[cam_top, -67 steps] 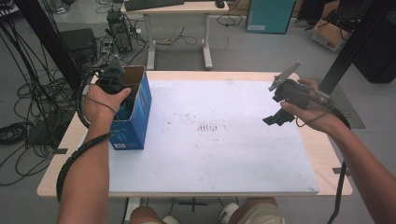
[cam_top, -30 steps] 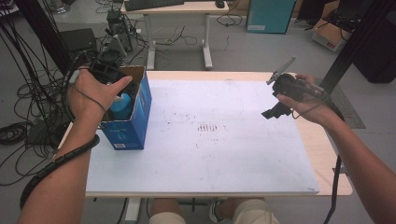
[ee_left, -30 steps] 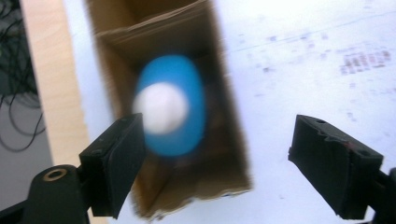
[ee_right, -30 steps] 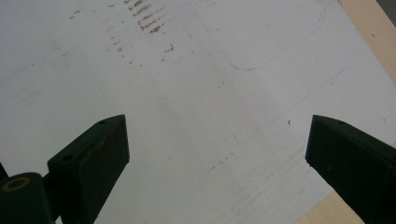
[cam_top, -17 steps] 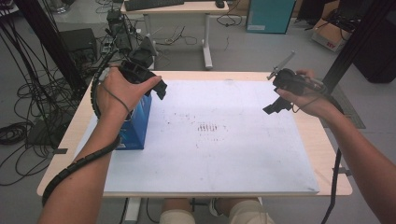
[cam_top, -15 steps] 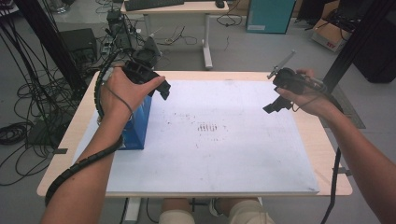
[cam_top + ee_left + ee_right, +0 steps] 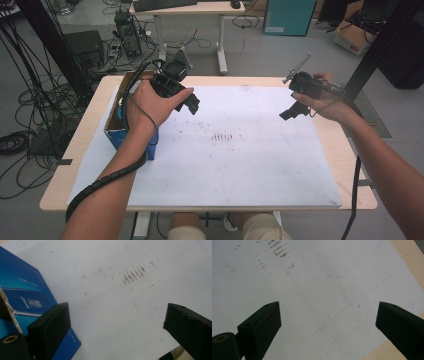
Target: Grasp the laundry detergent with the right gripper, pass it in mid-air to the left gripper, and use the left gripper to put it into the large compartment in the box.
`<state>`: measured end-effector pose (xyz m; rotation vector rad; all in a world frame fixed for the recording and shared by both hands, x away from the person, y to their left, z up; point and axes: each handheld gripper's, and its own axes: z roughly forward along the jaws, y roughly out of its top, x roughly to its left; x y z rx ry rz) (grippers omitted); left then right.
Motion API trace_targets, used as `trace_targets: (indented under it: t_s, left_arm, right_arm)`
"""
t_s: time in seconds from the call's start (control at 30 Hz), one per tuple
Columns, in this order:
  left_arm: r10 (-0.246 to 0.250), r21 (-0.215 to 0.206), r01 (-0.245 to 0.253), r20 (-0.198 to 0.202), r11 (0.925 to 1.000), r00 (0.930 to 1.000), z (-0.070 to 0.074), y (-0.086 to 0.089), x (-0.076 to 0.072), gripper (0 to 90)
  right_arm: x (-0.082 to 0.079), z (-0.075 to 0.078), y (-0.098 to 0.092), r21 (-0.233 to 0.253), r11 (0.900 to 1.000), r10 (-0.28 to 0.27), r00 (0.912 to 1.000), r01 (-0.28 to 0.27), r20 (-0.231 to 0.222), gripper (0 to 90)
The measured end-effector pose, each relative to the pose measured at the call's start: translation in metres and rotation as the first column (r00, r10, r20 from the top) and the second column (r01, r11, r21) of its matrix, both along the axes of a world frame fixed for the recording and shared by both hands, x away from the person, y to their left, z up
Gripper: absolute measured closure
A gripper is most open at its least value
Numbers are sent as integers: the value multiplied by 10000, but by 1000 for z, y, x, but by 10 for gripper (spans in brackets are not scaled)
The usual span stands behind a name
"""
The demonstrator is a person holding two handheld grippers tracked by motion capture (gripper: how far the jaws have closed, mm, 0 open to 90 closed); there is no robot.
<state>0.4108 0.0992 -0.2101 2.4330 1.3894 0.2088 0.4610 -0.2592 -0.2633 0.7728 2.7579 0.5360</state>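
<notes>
So the left gripper [image 7: 192,104] is up in the air just past the box, jaws spread wide with nothing between them; in the left gripper view you look straight through the gap at bare white sheet. The left hand [image 7: 150,102] is wrapped around the body of it, cable looping back along the forearm. The blue box [image 7: 116,131] sits right next to it at about 8 o'clock from the jaws, open top, near the table's 9 o'clock edge; the forearm crosses over part of it. In the left gripper view the box's blue printed side [image 7: 27,300] fills the lower left, just beside the left jaw, not touching as far as I can see.

Over at 3 o'clock, the right gripper [image 7: 291,111] hangs above the sheet too, well apart from the box. Its jaws are also wide open and empty, with just sheet and a strip of wood edge between them in the right gripper view.

The white sheet [image 7: 240,165] covers most of the wooden table [image 7: 352,175], with a smudgy patch of reddish-brown marks [image 7: 222,136] around the middle, between the two grippers.
</notes>
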Motion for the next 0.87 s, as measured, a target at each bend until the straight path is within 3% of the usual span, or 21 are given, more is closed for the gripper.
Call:
trace_targets:
  t_s: [0.77,0.87]
  left_arm:
    - [-420,35,420,101,9991,9991,-2,-13,-6,71]
    - [-490,29,490,251,9988,9985,-2,-12,-7,70]
  right_arm:
    - [-2,0,0,-73,10000,13,10000,-13,-1,62]
    - [-2,-1,0,-110,9999,50,10000,-51,-29,62]
